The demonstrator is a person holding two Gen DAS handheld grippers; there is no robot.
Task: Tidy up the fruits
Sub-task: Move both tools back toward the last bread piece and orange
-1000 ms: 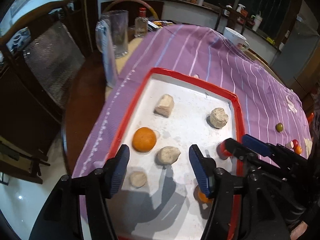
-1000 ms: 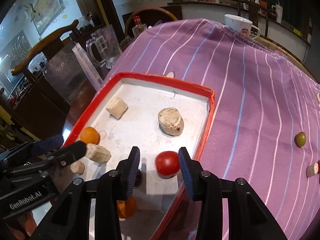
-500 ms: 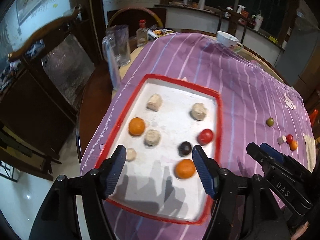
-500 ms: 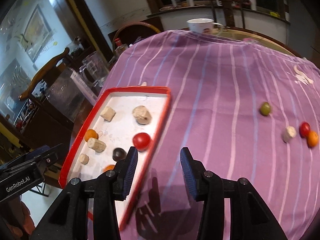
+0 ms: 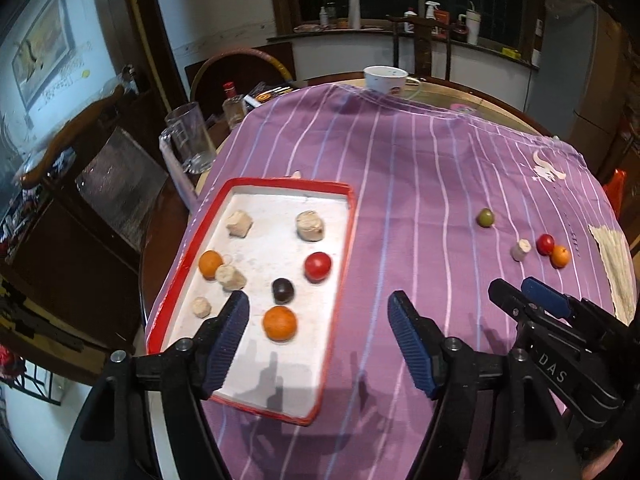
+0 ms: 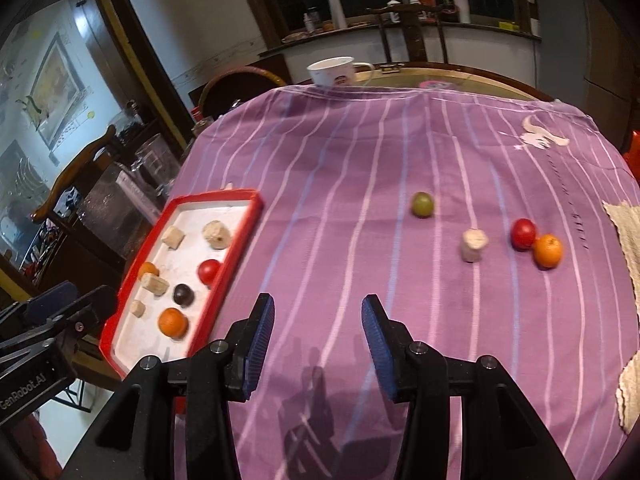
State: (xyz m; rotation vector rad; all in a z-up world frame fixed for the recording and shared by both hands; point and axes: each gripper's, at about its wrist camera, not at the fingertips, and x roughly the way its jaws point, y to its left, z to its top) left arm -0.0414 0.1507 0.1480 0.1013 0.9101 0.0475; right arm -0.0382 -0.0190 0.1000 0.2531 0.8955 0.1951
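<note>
Hard to read: the beige lumps in the tray [image 5: 343, 240] — shape only, blurred. Left gripper [image 5: 318, 334] blocks the tray's near edge in its own view; right gripper [image 6: 318, 344] shows there only as a black body at 4 o'clock. Bench edge at 3 o'clock is cut off by the fisheye rim.

Jaws on both grippers are spread, nothing between them.

Fruit in the red-rimmed white tray, at 9 o'clock on the purple striped cloth [image 6: 360, 152]: large orange [image 5: 280, 323] nearest, dark plum [image 5: 283, 290] just beyond it, red tomato [image 5: 317, 267] toward the right rim, smaller orange [image 5: 210, 264] touching a beige lump at the left rim.

Loose fruit on the cloth at 2 o'clock, well apart from the tray — green fruit [image 6: 423, 204] alone, pale cork-like piece [image 6: 474, 245] upright, red fruit [image 6: 523, 234] touching an orange one [image 6: 547, 251].

Around: white mug [image 6: 333, 71] at 12 o'clock past the cloth edge, glass mug [image 5: 189, 138] at 10 o'clock, beige mat [image 6: 626, 232] at 3 o'clock. Open cloth between right gripper and the loose fruit.
</note>
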